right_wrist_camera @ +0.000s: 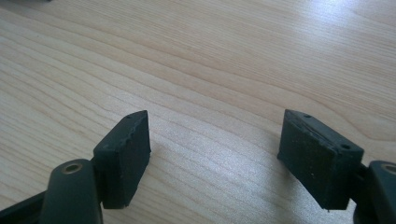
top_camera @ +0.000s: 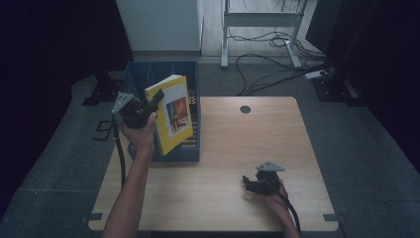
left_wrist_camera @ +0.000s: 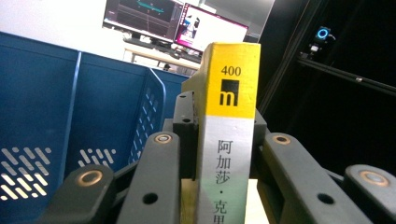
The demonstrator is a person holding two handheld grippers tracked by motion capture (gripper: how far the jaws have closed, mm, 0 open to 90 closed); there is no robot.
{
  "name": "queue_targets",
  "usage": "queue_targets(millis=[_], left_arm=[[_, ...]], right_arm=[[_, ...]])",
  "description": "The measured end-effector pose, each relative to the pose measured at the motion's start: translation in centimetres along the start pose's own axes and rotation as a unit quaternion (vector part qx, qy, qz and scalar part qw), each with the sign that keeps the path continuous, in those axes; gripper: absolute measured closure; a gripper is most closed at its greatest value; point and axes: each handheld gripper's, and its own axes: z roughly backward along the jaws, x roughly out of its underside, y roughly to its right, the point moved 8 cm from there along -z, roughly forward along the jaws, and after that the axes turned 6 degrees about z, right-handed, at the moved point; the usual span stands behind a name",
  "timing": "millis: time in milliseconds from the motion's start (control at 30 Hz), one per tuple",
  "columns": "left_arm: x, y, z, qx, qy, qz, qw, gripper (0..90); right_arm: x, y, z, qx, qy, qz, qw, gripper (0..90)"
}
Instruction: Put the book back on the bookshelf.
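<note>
Book point(top_camera: 172, 115) with the yellow cover is off the worktop point(top_camera: 233, 148), tilted, above the front of the blue file box point(top_camera: 163, 74) that stands at the worktop's far left corner; the high view does not settle whether its lower edge touches the box. Blue dividers split that box into upright compartments, seen close up at the left in the left gripper view. The left gripper point(top_camera: 148, 105) has the book pinched: in its own view the yellow and white spine point(left_wrist_camera: 229, 140) stands upright between the two black jaws, which press on it from both sides. The right gripper point(top_camera: 251, 184) rests low over the bare wood near the front right of the worktop, well apart from the book, its jaws spread wide with only wood grain between the pads point(right_wrist_camera: 123, 154)
</note>
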Motion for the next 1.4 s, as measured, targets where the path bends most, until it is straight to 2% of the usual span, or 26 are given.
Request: queue_targets(millis=[700, 1400], left_arm=[[0.7, 0.0, -2.0, -0.018, -0.011, -0.016, 0.9997, 74.8], [0.8, -0.1, -3.3, -0.028, -0.007, -0.016, 0.9994, 74.9]], right_arm=[[0.0, 0.0, 0.0, 0.002, 0.002, -0.003, 1.0000, 24.9], [0.0, 0.1, 0.0, 0.002, 0.002, -0.004, 1.0000, 24.9]])
